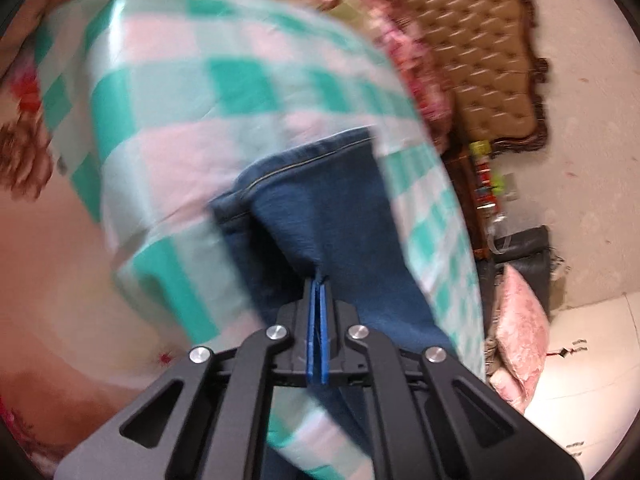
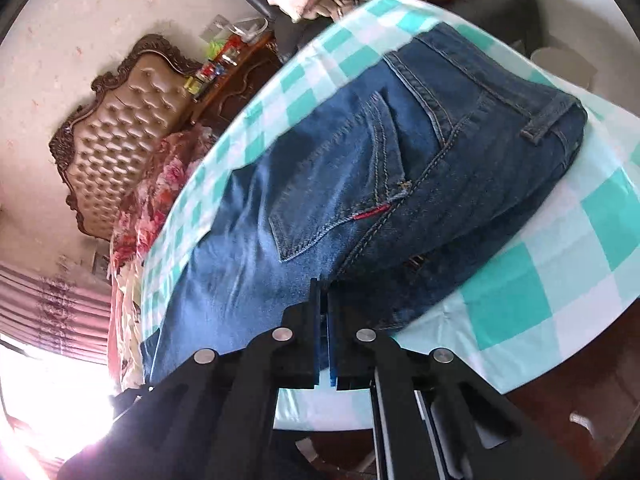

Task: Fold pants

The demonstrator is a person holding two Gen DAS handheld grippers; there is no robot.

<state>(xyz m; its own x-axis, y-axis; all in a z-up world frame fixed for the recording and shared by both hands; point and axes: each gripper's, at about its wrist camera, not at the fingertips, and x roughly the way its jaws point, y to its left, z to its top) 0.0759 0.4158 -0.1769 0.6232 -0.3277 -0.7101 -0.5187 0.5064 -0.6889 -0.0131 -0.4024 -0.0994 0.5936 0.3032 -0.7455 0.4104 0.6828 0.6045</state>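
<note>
Bedroom clutter rings both views: a tufted brown headboard (image 2: 116, 148) with a carved dark frame against a pale wall, floral bedding beside it, and a pink pillow (image 1: 520, 332) low at the right of the left wrist view. Spread across the working surface is a teal, white and pink checked cloth (image 1: 160, 92), and the blue jeans (image 2: 360, 184) lie flat on it. Seen from the right wrist, their long axis runs diagonally, with the waistband and belt loop at the upper right, a back pocket with a small red tab near the middle, and the legs trailing to the lower left. Seen from the left wrist, the stitched leg hems point away from the camera. The left gripper (image 1: 319, 280) comes in along the legs, its blue pads pressed together on a pinch of denim. The right gripper (image 2: 323, 286) reaches in at the seat of the jeans, fingers drawn close with denim between them
</note>
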